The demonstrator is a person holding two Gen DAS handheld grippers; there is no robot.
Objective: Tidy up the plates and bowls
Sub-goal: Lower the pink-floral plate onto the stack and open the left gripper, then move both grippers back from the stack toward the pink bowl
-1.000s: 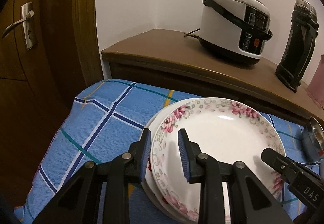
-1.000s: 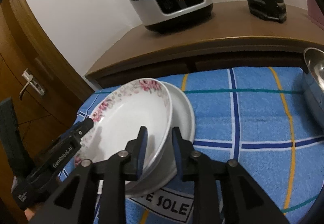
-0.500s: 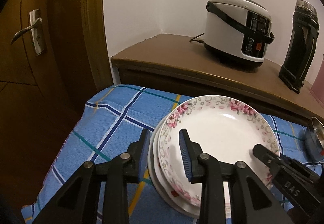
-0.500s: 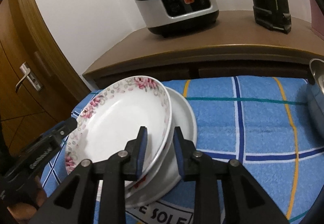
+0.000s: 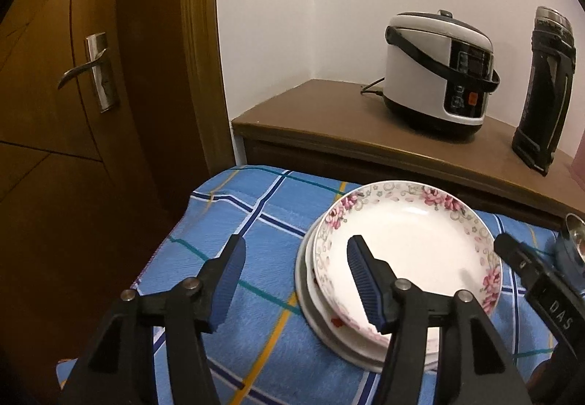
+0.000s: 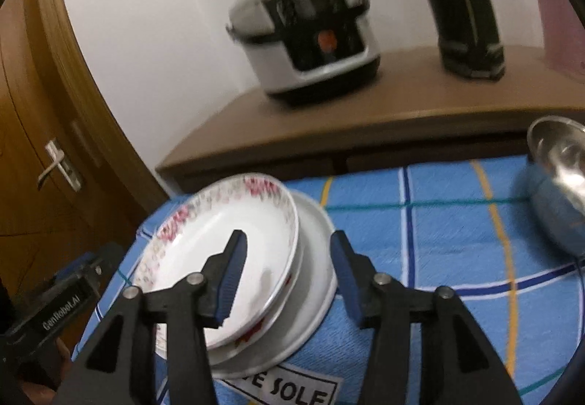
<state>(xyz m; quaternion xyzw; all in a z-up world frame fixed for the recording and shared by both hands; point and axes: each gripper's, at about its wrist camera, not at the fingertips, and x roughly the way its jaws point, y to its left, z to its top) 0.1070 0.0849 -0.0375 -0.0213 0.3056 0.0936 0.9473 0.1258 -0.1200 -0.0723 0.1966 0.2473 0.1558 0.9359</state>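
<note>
- Glossy round floral-rimmed plate (image 5: 409,247) tops a stack of plain white plates (image 6: 310,258) on the fuzzy blue plaid cloth (image 5: 226,258).
- Your left hand-held gripper (image 5: 294,255) and right hand-held gripper (image 6: 289,251): ribbed blue pads are opening, straddling the rims without touching.
- Shiny steel bowl (image 6: 559,185) sits well apart.

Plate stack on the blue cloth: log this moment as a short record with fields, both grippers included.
surface: blue plaid cloth
top plate: white plate with pink floral rim, on the stack
beneath: plain white plates
left gripper: jaws opening, pads off the stack's rim
right gripper: jaws opening, pads clear of the stack's edge
nearby: shiny steel bowl at the cloth's right
behind: white rice cooker on brown wooden cabinet
</note>
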